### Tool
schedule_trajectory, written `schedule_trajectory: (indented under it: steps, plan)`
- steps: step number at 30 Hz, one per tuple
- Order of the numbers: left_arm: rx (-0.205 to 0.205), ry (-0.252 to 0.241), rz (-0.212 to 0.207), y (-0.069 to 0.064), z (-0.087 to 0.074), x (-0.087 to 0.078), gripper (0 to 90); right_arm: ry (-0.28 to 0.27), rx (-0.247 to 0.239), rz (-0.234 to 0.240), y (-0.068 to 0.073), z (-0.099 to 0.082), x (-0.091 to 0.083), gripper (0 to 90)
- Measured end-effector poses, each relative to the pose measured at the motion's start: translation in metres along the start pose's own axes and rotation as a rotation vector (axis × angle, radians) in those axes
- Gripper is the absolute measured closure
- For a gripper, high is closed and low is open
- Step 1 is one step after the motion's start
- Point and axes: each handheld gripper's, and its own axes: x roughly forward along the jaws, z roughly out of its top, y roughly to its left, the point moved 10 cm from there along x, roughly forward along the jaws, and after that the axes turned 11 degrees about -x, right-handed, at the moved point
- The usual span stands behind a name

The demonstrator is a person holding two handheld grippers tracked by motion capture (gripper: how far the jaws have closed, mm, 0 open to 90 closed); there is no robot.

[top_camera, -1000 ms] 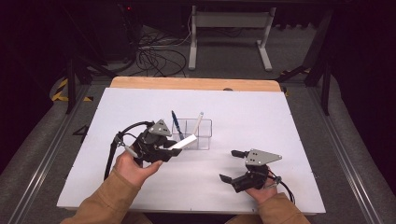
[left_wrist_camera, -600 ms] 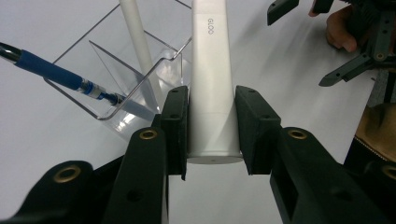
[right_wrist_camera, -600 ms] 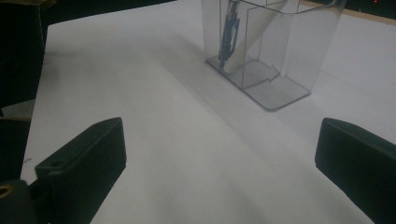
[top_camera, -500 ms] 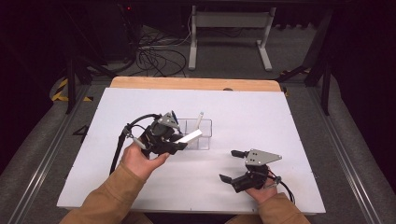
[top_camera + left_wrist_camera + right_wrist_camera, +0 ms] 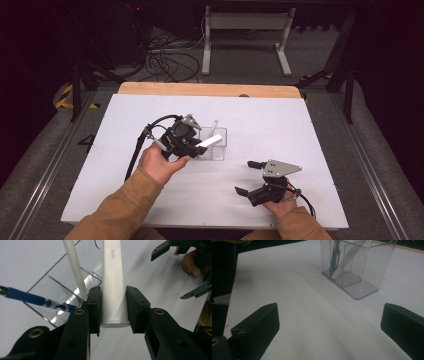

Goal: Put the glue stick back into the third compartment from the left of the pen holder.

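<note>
Left gripper (image 5: 197,145) is pinching a white marker (image 5: 113,285) at frame center, beside the clear holder (image 5: 217,145). Right gripper (image 5: 250,177) is sitting spread wide, lower right.

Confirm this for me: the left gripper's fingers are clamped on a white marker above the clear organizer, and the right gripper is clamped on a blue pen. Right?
Not quite. The right gripper holds nothing: its fingers stand wide apart over bare table in the right gripper view. The blue pen sits in the clear organizer. The left gripper does clamp the white marker.

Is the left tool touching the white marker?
Touching: the left gripper view shows the left tool with both pads pressed on the white marker.
</note>
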Motion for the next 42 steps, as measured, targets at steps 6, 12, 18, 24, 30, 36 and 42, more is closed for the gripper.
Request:
schedule_trajectory:
  steps: [6, 12, 18, 24, 30, 36, 42]
  plan:
    - [0.001, 0.004, 0.008, 0.001, 0.008, 0.004, 67.0, -0.001, -0.001, 0.002, 0.000, 0.000, 0.000, 2.6]
    - [0.004, 0.014, 0.021, 0.003, 0.009, 0.006, 67.0, -0.001, 0.001, 0.001, 0.000, 0.000, 0.000, 2.6]
    - [0.000, 0.035, 0.030, 0.004, 0.012, 0.005, 66.9, -0.001, 0.001, 0.002, 0.000, 0.000, 0.000, 2.6]
    - [-0.016, 0.055, 0.034, 0.006, 0.014, 0.008, 66.8, 0.001, 0.000, 0.005, 0.001, 0.000, 0.000, 2.6]
    - [-0.010, 0.092, 0.071, 0.008, 0.018, 0.010, 66.7, -0.002, -0.001, 0.005, 0.001, 0.000, 0.000, 2.6]
    - [-0.012, 0.131, 0.093, 0.010, 0.022, 0.014, 66.7, -0.001, -0.003, 0.009, 0.001, 0.000, 0.000, 2.6]
    - [-0.021, 0.173, 0.092, 0.012, 0.022, 0.017, 66.7, -0.003, -0.003, 0.010, 0.001, 0.000, 0.000, 2.6]
